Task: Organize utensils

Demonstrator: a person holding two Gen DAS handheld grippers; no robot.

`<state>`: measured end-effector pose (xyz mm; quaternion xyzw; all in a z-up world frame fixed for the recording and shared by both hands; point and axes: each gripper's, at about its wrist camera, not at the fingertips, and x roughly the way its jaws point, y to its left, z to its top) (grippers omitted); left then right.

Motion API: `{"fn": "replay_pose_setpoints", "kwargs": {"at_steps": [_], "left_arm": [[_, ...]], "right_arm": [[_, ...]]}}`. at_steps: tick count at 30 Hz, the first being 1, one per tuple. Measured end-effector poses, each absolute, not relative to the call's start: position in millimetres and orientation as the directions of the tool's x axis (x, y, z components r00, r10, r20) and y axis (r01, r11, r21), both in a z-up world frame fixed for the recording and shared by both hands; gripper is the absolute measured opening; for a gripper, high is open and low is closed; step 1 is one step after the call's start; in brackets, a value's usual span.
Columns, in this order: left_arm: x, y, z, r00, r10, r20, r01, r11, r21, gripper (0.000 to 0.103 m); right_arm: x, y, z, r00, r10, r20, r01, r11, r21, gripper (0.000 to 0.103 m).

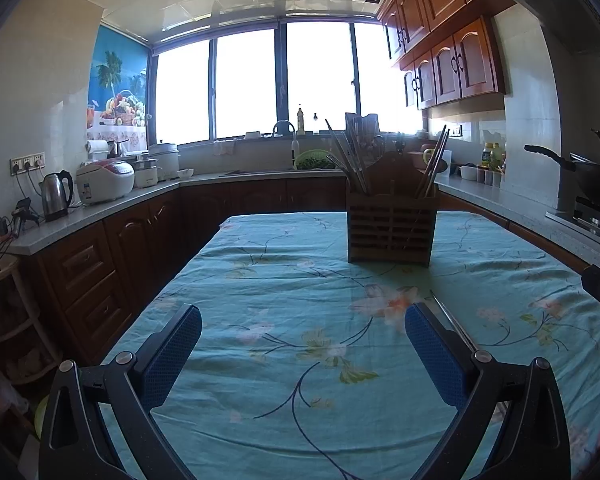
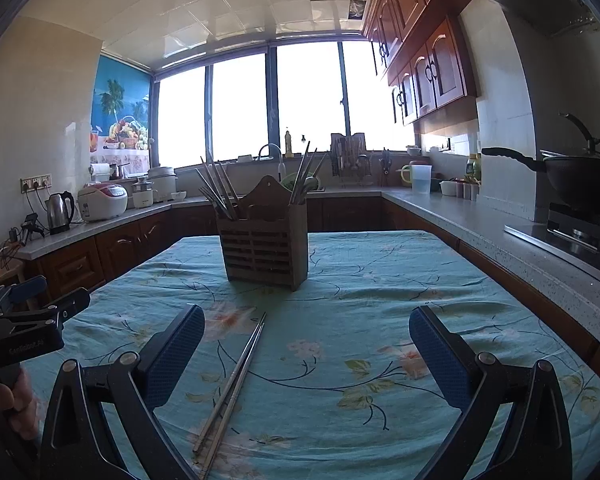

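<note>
A slatted wooden utensil holder (image 1: pixel 391 222) stands on the table with several chopsticks in its left and right compartments; it also shows in the right wrist view (image 2: pixel 265 246). A pair of metal chopsticks (image 2: pixel 233 384) lies flat on the tablecloth between my right gripper's fingers, nearer the left one. In the left wrist view the pair (image 1: pixel 454 322) runs behind the right finger. My left gripper (image 1: pixel 303 350) is open and empty. My right gripper (image 2: pixel 306 350) is open and empty above the cloth. The left gripper's body (image 2: pixel 28 320) shows at the right view's left edge.
The table wears a teal floral cloth (image 1: pixel 292 280). Counters wrap around: a kettle (image 1: pixel 56 196) and rice cooker (image 1: pixel 106 180) on the left, a sink (image 1: pixel 284 128) under the window, a wok on a stove (image 2: pixel 580 184) on the right.
</note>
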<state>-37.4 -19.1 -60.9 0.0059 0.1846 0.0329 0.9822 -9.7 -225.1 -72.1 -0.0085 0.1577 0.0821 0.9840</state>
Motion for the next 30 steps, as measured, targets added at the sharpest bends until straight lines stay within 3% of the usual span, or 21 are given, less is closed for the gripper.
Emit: {"fn": "replay_pose_setpoints", "kwargs": {"at_steps": [30], "left_arm": [[-41.7,-27.5,-63.0,0.937,0.061,-0.344,-0.055,0.998,0.028,0.102]], "right_arm": [[-11.1,-224.1,-70.1,0.937,0.164,-0.310,-0.167,0.986,0.018,0.103]]}}
